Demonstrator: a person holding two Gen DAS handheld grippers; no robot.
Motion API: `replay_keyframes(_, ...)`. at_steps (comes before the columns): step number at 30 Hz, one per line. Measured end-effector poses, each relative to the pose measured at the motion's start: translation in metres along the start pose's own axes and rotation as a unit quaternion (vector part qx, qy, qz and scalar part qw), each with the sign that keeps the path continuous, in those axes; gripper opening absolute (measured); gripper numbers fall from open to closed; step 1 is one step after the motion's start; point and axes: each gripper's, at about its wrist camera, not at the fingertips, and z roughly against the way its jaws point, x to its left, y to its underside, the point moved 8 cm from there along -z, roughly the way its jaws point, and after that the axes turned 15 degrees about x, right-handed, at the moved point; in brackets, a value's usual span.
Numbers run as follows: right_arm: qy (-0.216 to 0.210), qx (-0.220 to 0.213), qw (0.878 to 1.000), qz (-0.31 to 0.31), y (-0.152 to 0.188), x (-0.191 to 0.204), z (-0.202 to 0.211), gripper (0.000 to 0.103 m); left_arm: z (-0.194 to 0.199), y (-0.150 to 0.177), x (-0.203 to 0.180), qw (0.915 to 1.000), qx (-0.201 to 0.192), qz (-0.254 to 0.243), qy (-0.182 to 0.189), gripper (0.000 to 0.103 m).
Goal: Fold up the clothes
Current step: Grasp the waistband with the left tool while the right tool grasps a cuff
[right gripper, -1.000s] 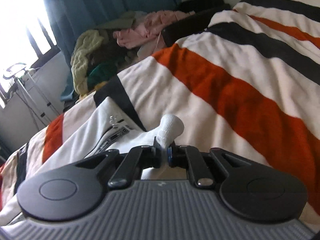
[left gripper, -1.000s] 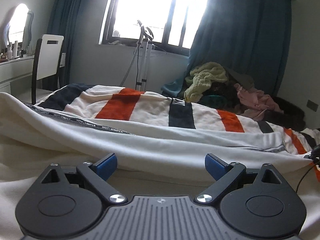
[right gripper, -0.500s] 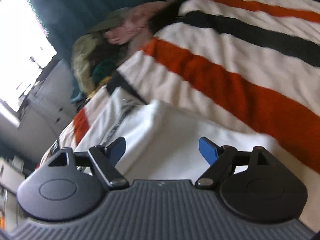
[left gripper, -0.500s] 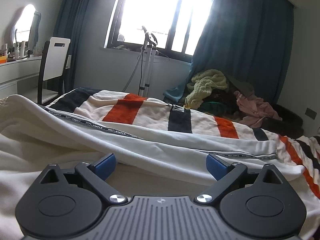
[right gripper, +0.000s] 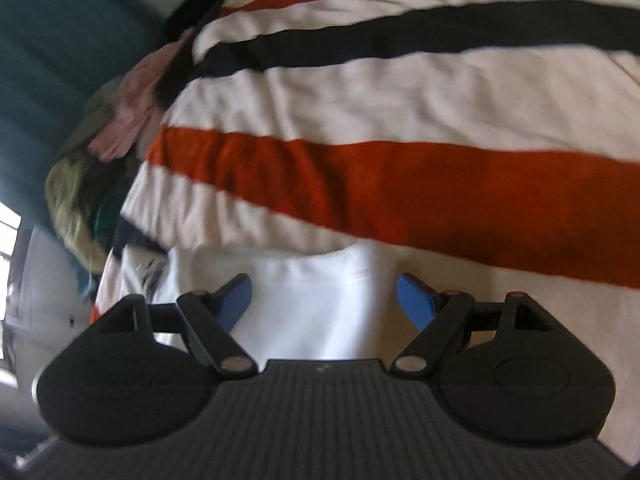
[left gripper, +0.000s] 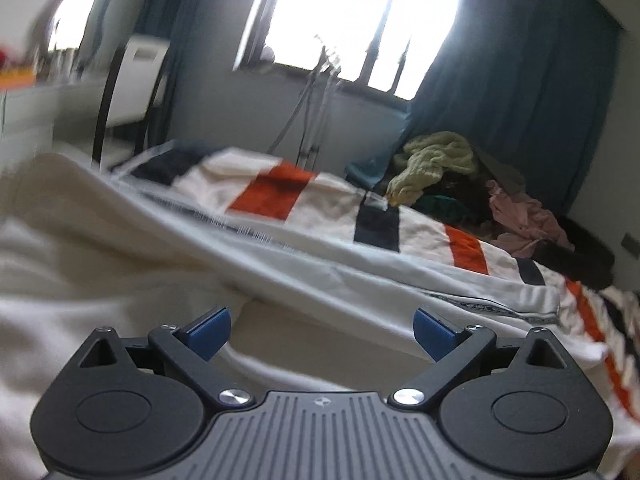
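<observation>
Your left gripper has its blue pads spread wide with nothing between them, hovering low over the white garment, which lies rumpled across the striped bedspread directly ahead and beneath it. Your right gripper is likewise wide apart and gripping nothing; the white garment sits just in front of its fingers, on the striped bedspread. A pile of clothes is heaped past the bed's far edge, against the blue curtain.
</observation>
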Motion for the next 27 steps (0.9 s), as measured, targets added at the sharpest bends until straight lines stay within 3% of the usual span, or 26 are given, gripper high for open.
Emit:
replay_keyframes(2, 0.01, 0.012, 1.0, -0.02, -0.001, -0.01, -0.006, 0.082, -0.001, 0.001, 0.019, 0.9988, 0.016, 0.046, 0.002, 0.099)
replay_keyframes(4, -0.008, 0.03, 0.999, -0.034, -0.001, -0.015, -0.012, 0.07, 0.009, 0.0, 0.045, 0.9956, 0.019, 0.089, -0.019, 0.099)
replay_keyframes(6, -0.018, 0.048, 0.998, -0.036, 0.001, -0.015, -0.018, 0.042, 0.027, -0.002, 0.076, 0.9881, 0.02, 0.146, -0.043, 0.099)
replay_keyframes(7, -0.024, 0.054, 0.997, -0.039, 0.002, -0.015, -0.02, 0.033, 0.039, -0.001, 0.093, 0.9824, 0.018, 0.178, -0.052, 0.099)
replay_keyframes(8, -0.029, 0.061, 0.997, -0.041, 0.004, -0.015, -0.022, 0.015, 0.053, 0.0, 0.112, 0.9756, 0.01, 0.211, -0.059, 0.099)
replay_keyframes(9, -0.034, 0.068, 0.996, -0.043, 0.005, -0.015, -0.024, 0.009, 0.067, 0.002, 0.13, 0.9676, 0.003, 0.244, -0.065, 0.099)
replay_keyframes(15, -0.074, 0.053, 0.995, -0.046, -0.001, -0.008, -0.017, 0.006, 0.139, 0.024, 0.232, 0.9059, -0.063, 0.406, -0.104, 0.099)
replay_keyframes(18, -0.086, 0.043, 0.994, -0.047, -0.003, -0.005, -0.014, 0.006, 0.161, 0.048, 0.276, 0.8599, -0.105, 0.483, -0.126, 0.096)
replay_keyframes(20, -0.087, 0.04, 0.994, -0.047, -0.005, -0.003, -0.013, 0.006, 0.164, 0.065, 0.301, 0.8291, -0.112, 0.536, -0.113, 0.094)
replay_keyframes(21, -0.086, 0.04, 0.994, -0.047, -0.005, -0.002, -0.014, 0.006, 0.161, 0.071, 0.308, 0.8193, -0.106, 0.553, -0.108, 0.094)
replay_keyframes(24, -0.083, 0.038, 0.995, -0.05, -0.006, -0.001, -0.016, 0.006, 0.15, 0.078, 0.321, 0.8112, -0.088, 0.571, -0.089, 0.092)
replay_keyframes(25, -0.082, 0.038, 0.995, -0.051, -0.007, 0.0, -0.017, 0.006, 0.15, 0.076, 0.319, 0.8165, -0.091, 0.563, -0.087, 0.091)
replay_keyframes(27, -0.082, 0.038, 0.994, -0.054, -0.007, 0.001, -0.019, 0.006, 0.151, 0.071, 0.314, 0.8281, -0.098, 0.546, -0.081, 0.077)
